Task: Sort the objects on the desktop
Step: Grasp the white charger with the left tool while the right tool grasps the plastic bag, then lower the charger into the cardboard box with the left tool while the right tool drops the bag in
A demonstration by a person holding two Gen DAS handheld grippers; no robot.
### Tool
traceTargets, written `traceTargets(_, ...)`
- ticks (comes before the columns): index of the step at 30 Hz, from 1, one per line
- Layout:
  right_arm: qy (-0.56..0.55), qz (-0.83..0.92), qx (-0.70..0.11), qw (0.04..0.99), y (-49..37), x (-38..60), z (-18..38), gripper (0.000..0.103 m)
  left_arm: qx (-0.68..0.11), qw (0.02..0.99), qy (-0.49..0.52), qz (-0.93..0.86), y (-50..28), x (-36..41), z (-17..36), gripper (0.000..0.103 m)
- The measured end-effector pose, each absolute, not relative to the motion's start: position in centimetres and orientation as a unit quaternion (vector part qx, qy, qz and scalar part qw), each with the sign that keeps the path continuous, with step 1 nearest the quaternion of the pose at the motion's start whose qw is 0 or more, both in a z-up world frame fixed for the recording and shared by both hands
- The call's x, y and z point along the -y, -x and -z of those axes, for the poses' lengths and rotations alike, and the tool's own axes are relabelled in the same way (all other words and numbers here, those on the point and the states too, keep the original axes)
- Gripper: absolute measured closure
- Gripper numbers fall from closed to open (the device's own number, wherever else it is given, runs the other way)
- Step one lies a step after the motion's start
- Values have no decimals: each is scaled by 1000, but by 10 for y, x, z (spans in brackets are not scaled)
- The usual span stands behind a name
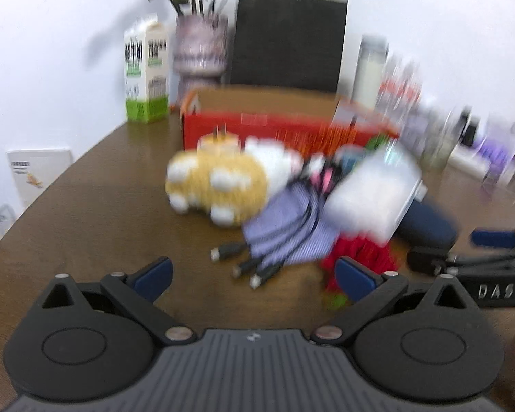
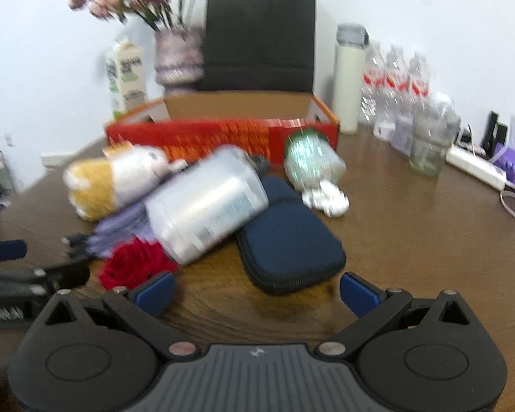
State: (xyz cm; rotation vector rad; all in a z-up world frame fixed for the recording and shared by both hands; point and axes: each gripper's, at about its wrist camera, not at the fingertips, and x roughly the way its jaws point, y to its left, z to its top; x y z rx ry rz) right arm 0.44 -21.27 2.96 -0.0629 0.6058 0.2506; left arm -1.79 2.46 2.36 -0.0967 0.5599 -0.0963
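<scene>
milk carton (image 2: 125, 75) and flower vase (image 2: 178, 56) at back left, black bag (image 2: 259, 39) behind the red cardboard box (image 2: 223, 135), contents hidden. heaped just before it: yellow-white plush toy (image 2: 115, 176), clear plastic jar (image 2: 206, 202) tilted over striped cloth (image 1: 285, 230) and cables, navy pouch (image 2: 290, 243) touching. left gripper (image 1: 254, 278) and right gripper (image 2: 255, 293) both spread wide, holding nothing.

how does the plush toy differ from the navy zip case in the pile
The plush toy is yellow and white, fluffy and rounded; the navy zip case is dark, smooth and flat. The toy lies on its side at the pile's left, near the red box; the case lies flat at the right, partly under the clear plastic container. Both rest on the brown table, ungripped.
</scene>
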Motion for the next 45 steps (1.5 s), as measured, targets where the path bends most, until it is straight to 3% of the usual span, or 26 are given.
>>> traceTargets(6, 3, -136, -231, 964, -13, 234, -70, 1, -246, 962, 114, 29, -24, -66, -55, 0)
traceTargets(8, -4, -126, -225, 966, -30, 241, -76, 7, -256, 961, 100, 19, -48, -72, -56, 0)
traceTargets(17, -23, -122, -251, 960, -112, 253, -75, 11, -319, 939, 92, 89, -122, -81, -41, 0)
traceTargets(23, -28, -114, -285, 951, -158, 252, -59, 22, -307, 939, 102, 120, -120, -83, -45, 0)
traceTargets(24, -27, -114, -291, 950, -164, 252, -57, 25, -298, 941, 98, 129, -120, -81, -48, 0)
traceTargets(28, -36, -118, -315, 941, -181, 250, -45, 60, -310, 944, 60, 96, -145, -71, -46, 0)
traceTargets(32, -45, -121, -310, 942, -178, 251, -44, 65, -337, 933, 66, 111, -163, -74, -35, 20)
traceTargets(36, -52, -124, -308, 942, -177, 254, -47, 71, -339, 927, 90, 133, -163, -83, -35, 55)
traceTargets(39, -57, -124, -307, 942, -176, 254, -48, 74, -338, 926, 90, 139, -164, -86, -34, 54)
traceTargets(42, -59, -123, -308, 942, -175, 254, -50, 74, -342, 925, 100, 132, -167, -93, -29, 40)
traceTargets(43, -58, -123, -309, 941, -175, 255, -50, 74, -345, 924, 99, 132, -169, -94, -27, 41)
traceTargets(45, -58, -123, -311, 941, -175, 255, -52, 74, -355, 921, 86, 135, -172, -91, -25, 67)
